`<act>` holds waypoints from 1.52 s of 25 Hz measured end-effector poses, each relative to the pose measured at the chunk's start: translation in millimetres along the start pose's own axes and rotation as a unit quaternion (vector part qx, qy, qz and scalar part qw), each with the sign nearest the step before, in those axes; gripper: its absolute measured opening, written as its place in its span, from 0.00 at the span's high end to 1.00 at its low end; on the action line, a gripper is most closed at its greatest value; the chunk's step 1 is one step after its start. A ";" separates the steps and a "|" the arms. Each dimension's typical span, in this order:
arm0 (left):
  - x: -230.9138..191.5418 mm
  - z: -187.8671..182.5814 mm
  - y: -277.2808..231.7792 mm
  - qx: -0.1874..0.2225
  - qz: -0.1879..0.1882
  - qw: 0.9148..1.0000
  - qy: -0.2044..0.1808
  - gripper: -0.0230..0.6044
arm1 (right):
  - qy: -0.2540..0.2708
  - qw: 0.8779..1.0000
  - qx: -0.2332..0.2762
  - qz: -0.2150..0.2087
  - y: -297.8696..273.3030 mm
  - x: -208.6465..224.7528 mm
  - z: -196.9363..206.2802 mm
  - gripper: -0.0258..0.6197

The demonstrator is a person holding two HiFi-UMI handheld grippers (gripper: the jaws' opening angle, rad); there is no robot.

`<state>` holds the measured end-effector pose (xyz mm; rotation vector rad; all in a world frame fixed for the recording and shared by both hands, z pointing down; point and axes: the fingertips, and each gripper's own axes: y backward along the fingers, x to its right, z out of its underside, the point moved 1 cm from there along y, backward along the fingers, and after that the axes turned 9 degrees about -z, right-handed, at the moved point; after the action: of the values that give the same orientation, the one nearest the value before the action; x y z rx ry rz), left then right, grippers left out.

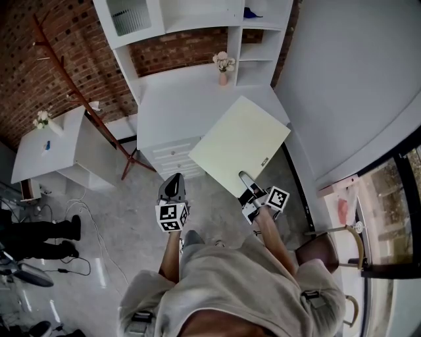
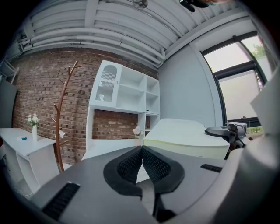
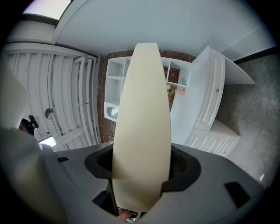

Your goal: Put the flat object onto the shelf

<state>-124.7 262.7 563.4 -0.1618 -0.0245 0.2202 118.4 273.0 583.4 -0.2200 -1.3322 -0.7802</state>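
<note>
Two claws are out in front of the person. The right claw (image 3: 142, 168) is clamped on the flat object (image 3: 142, 118), a pale cream board that fills the gap between its pads and runs straight away from the camera. The left claw (image 2: 141, 159) has its jaws pressed together with nothing between them, and it hangs just left of the board.

In the head view the right claw (image 1: 247, 182) grips the flat object (image 1: 240, 145) near its closest corner. The board is in the air, broad face up and about level. Its long axis slants away from the person toward the upper right, and its far end overlaps the front right corner of the white tabletop (image 1: 191, 105). The left claw (image 1: 174, 181) is over the floor in front of the drawers (image 1: 172, 155).

Above the tabletop rises the white shelf unit (image 1: 197, 20), set against a brick wall (image 1: 66, 66). A small vase of flowers (image 1: 223, 69) stands at the back of the tabletop, below the shelves and beyond the board's far end. To the left are a wooden coat stand (image 1: 79, 99) and a second white table (image 1: 39, 148). A chair (image 1: 329, 249) is at the person's right.
</note>
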 end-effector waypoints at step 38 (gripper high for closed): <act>-117.2 -50.7 -317.6 0.004 0.071 0.997 0.025 0.94 | 0.018 0.998 0.058 0.018 -251.7 89.6 -127.8 0.52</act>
<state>-168.5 -76.8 564.2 -0.1616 0.0373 0.3572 65.5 -17.7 562.3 -0.1376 -1.3320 -0.6718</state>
